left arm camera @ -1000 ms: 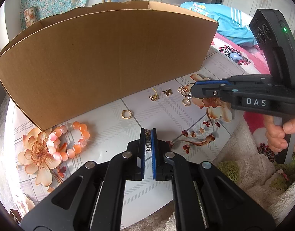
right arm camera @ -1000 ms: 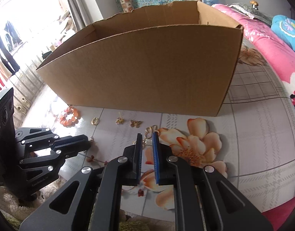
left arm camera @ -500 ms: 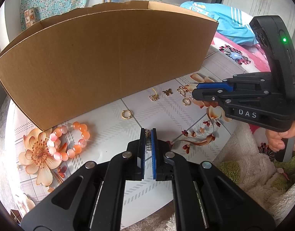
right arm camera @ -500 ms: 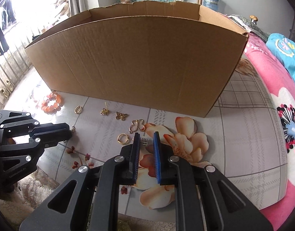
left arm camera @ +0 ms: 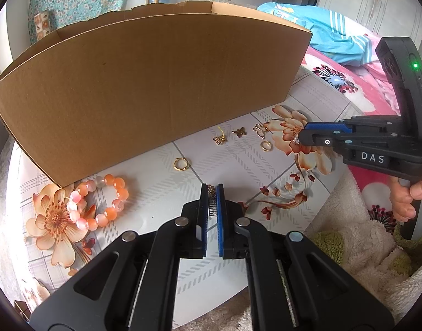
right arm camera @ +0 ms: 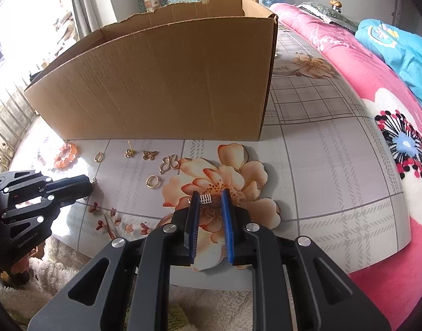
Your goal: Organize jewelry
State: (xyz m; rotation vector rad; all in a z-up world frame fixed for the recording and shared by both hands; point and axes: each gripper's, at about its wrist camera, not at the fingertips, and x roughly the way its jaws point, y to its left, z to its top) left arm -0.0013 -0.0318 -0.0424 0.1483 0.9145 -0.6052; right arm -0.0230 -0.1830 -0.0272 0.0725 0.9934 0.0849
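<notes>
Left gripper (left arm camera: 211,193) is angling down, clamping a small charm (left arm camera: 211,205); right gripper (right arm camera: 209,198) has just been parting, a silver piece (right arm camera: 205,199) lying loose between its pads, seen only in the right view.

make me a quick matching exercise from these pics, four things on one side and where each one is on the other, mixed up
Things:
1. beaded bracelet
2. cardboard box
3. small silver piece
4. blue garment

Places:
A. on the pink bedding
B. between the right tongs' open pads
C. standing behind the row of jewelry
D. on the table by the box's corner, beside a printed flower

Pairs: 1-D, 2-C, 3-B, 4-A
</notes>
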